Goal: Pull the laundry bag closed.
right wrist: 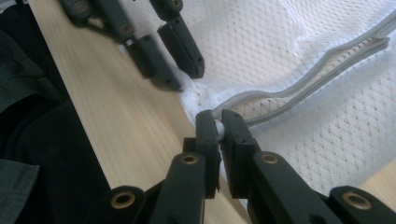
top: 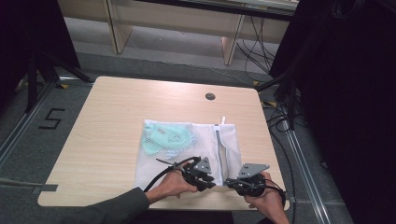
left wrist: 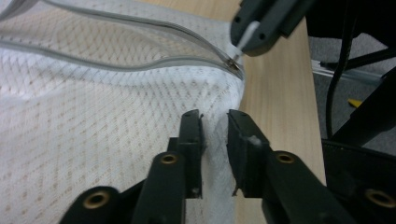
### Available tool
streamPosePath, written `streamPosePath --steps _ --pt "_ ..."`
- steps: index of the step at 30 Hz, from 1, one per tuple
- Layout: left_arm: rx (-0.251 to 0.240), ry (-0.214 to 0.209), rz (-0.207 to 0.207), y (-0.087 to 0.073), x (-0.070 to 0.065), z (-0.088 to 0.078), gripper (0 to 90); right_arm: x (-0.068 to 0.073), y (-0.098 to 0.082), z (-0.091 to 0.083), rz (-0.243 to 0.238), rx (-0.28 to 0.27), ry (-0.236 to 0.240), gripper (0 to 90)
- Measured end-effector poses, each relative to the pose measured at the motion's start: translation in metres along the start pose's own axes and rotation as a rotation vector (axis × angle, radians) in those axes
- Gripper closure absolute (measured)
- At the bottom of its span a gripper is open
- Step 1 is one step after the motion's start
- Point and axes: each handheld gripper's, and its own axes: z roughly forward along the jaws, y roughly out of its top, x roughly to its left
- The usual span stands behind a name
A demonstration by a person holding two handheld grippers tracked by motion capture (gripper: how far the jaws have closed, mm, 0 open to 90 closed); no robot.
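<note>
The right hand-held gripper [right wrist: 219, 128] has its jaws pressed together on the small white zipper pull [right wrist: 218, 129] of a white mesh laundry bag [top: 187, 149]. The pull sits at the near end of the grey zipper [right wrist: 299, 88], right at the bag's corner by the front edge of the surface [top: 116, 107]. From that pinch the zipper runs away from the right hand-held gripper in a loose wave, its two sides parted.

The left hand-held gripper [left wrist: 215, 126] stands just beside the right one, on the bag's side of it. Its jaws are spread a little, with a fold of the mesh rising between them; the pads [left wrist: 194, 135] do not look pressed on the cloth. In the left gripper view the right one's jaw tips show just beyond and above, closed on the pull where the zipper ends.

In the high view both hand-held grippers lie close together at the bag's near edge, the left hand [top: 173, 184] and the right hand [top: 266, 198] coming in from the bottom. The bag lies flat on the surface ahead of both hand-held grippers. Inside it, at the end far from them and toward the left one's side, is a light green garment [top: 163, 137].
</note>
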Motion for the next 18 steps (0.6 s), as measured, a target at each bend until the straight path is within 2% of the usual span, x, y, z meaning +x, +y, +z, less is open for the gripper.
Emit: streamPosePath --steps 2,3,4,6,7,8,9,11,12,13,14,15,16,17,18 --pt "0.006 0.019 0.050 0.000 -0.005 0.001 65.7 0.001 0.000 0.000 0.022 -0.019 -0.003 86.5" --pt "0.005 0.028 0.072 0.000 -0.007 0.001 64.0 0.001 0.001 0.000 0.028 -0.012 0.004 86.5" --pt "0.001 0.028 0.074 0.001 -0.009 0.002 64.0 0.001 0.001 0.000 0.028 -0.012 0.004 86.5" --pt "-0.008 0.044 0.102 0.001 -0.013 0.003 63.3 0.002 0.001 -0.001 0.043 -0.007 0.008 86.5" --pt "-0.001 0.053 0.130 0.001 -0.013 0.003 63.2 0.002 0.001 -0.001 0.046 -0.001 0.011 86.5" --pt "0.003 0.049 0.140 0.002 -0.014 0.004 63.9 0.001 0.001 -0.001 0.050 -0.005 0.016 86.5" --pt "0.000 0.052 0.155 0.002 -0.015 0.005 64.5 0.001 0.002 -0.002 0.039 0.013 0.020 86.5" --pt "-0.015 0.060 0.166 0.002 -0.018 0.005 64.3 0.001 0.002 -0.002 0.042 0.010 0.022 86.5" --pt "-0.010 0.062 0.187 0.003 -0.019 0.005 64.2 0.000 0.001 0.001 0.038 -0.019 0.008 86.4" --pt "-0.016 0.062 0.187 0.004 -0.020 0.005 64.3 0.002 0.001 0.001 0.052 -0.013 0.014 86.5" --pt "-0.015 0.054 0.198 0.005 -0.021 0.005 65.0 0.000 0.002 0.001 0.038 -0.004 0.017 86.5" --pt "-0.008 0.052 0.220 0.006 -0.022 0.006 67.1 0.001 0.001 0.001 0.050 0.001 0.019 86.5" --pt "0.002 0.045 0.213 0.006 -0.023 0.007 68.4 0.000 0.001 0.001 0.042 -0.003 0.017 86.4" --pt "0.007 0.049 0.224 0.006 -0.022 0.007 71.1 0.002 0.002 0.001 0.054 -0.001 0.028 86.5" --pt "0.007 0.056 0.212 0.005 -0.022 0.009 72.4 0.002 0.002 0.001 0.055 0.003 0.029 86.5"
